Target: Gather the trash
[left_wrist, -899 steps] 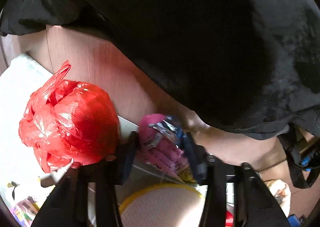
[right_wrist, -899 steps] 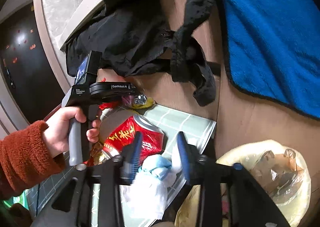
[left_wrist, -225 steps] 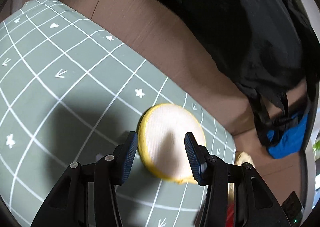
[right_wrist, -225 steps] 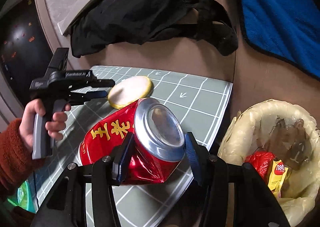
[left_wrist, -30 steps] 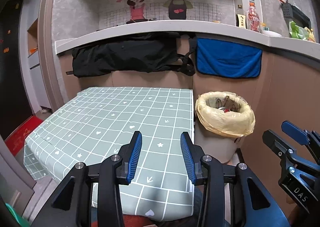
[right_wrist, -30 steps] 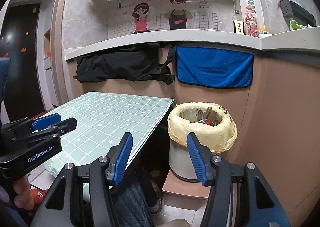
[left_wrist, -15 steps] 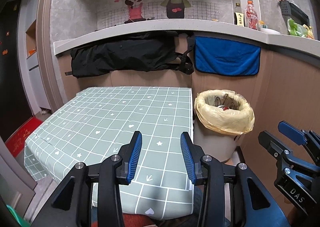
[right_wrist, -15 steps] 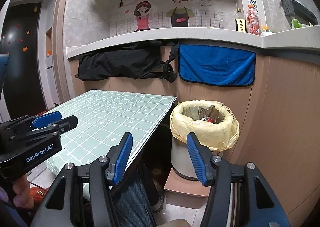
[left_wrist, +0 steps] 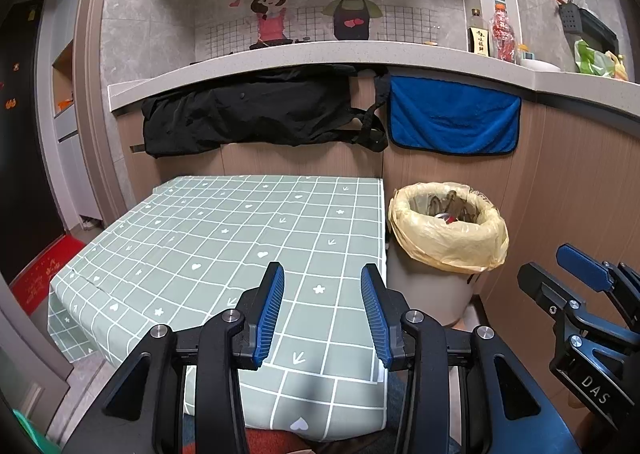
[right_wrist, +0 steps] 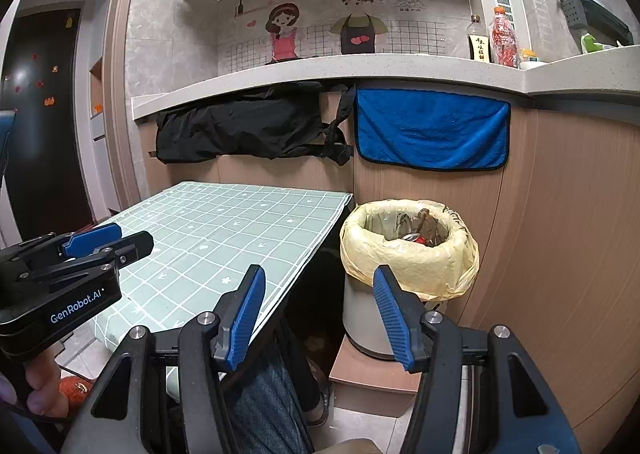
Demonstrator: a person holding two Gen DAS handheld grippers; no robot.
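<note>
Trash [left_wrist: 450, 211] lies inside the bin [left_wrist: 446, 250], heaped below the rim of its yellow liner, and the bin stands on the floor just beside the right edge of the surface [left_wrist: 224, 238]. No loose item shows anywhere on the green checked cloth beside the bin, so the collecting step looks finished, or nearly so. The left gripper [left_wrist: 322, 306] hangs over the near edge of the surface, to the left of the bin, its jaws parted a moderate way with nothing between them. The right gripper [right_wrist: 320, 312] hangs on the near side of the bin, its jaws wide and empty.

The next move, if any, calls for a check of the floor around the bin for strays; otherwise both tools can simply be set down.

The left wrist view shows the whole cloth top, which the right wrist view sees only slantwise. The right wrist view alone shows the bin's low wooden step [right_wrist: 376, 378], the person's fingers [right_wrist: 38, 394] under the left tool, and a trouser leg [right_wrist: 264, 406] beneath the surface.
</note>
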